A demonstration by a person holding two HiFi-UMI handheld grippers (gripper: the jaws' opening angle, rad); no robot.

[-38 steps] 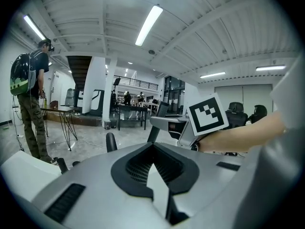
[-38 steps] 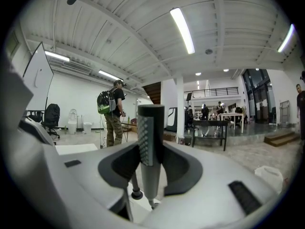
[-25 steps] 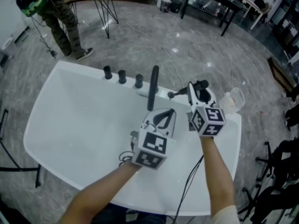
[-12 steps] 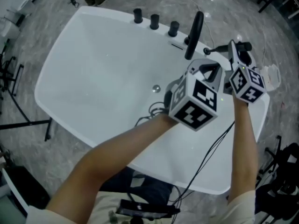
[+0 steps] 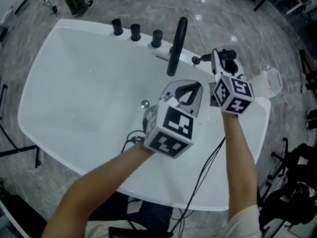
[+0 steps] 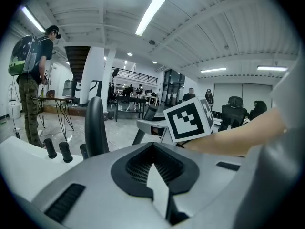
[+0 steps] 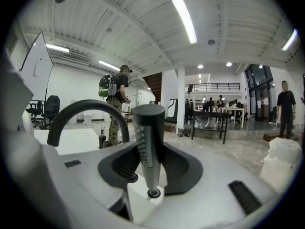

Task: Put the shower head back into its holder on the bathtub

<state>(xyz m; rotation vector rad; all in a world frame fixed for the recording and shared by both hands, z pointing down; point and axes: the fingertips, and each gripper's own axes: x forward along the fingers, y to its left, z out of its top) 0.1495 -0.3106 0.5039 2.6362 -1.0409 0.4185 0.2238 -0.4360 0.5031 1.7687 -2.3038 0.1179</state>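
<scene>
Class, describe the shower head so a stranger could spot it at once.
Start at the white bathtub and follow its far rim past three black knobs and the tall black spout to its right end. There the right tongs grip the shower head: a slim straight stick, unlike the arched spout and stubby knobs.

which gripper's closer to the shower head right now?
Right. The right gripper has the shower head upright between its jaws, gripped, near the bathtub rim. The left gripper is alongside to its left, over the basin, jaws together and empty.
</scene>
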